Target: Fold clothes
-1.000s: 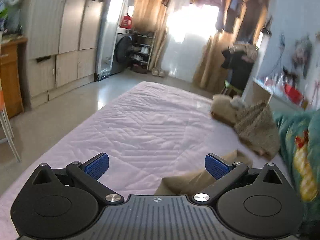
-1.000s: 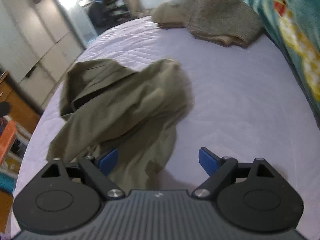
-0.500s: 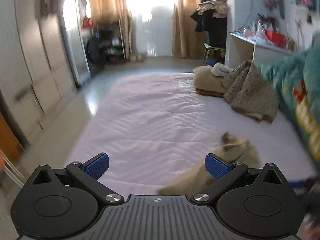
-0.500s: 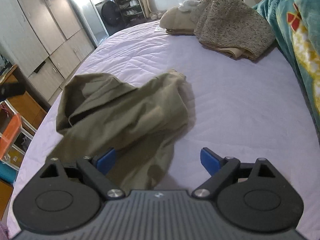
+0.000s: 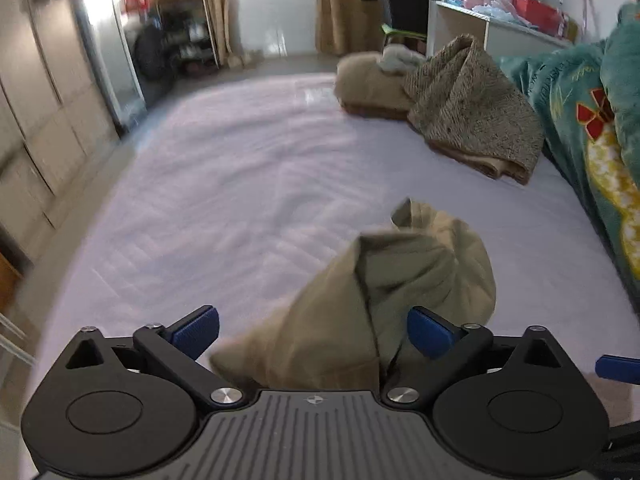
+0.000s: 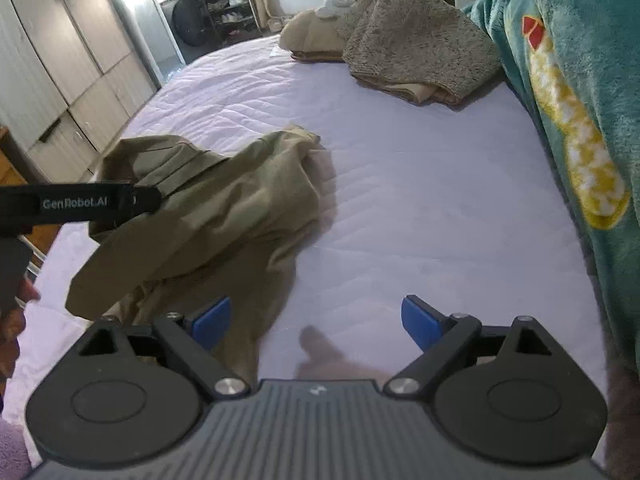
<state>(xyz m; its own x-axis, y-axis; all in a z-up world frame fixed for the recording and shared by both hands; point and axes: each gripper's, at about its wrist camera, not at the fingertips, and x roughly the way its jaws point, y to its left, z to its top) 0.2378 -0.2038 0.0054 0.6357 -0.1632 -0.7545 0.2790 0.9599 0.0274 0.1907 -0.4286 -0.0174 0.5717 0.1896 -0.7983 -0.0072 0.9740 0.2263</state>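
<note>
A crumpled olive-green garment (image 6: pixel 208 216) lies on the near left part of the lilac quilted bed (image 6: pixel 420 184). My left gripper (image 5: pixel 313 332) is open and low over it, and the cloth (image 5: pixel 380 288) bunches up between and beyond its blue pads without being pinched. My right gripper (image 6: pixel 316 322) is open above bare sheet; its left pad (image 6: pixel 212 320) overlaps the garment's near edge. The left gripper's black body (image 6: pixel 80 204) reaches in from the left over the garment, and a hand (image 6: pixel 16 308) shows below it.
A brown knit garment (image 5: pixel 472 108) and a tan folded pile (image 5: pixel 364 84) lie at the bed's far end. A teal patterned blanket (image 6: pixel 580 92) banks up along the right side. Wardrobes (image 6: pixel 52 60) and floor run along the left.
The left gripper has swung right and down, so the olive garment now sits between its fingers. Its body has come into the right wrist view. Both grippers stay open.
</note>
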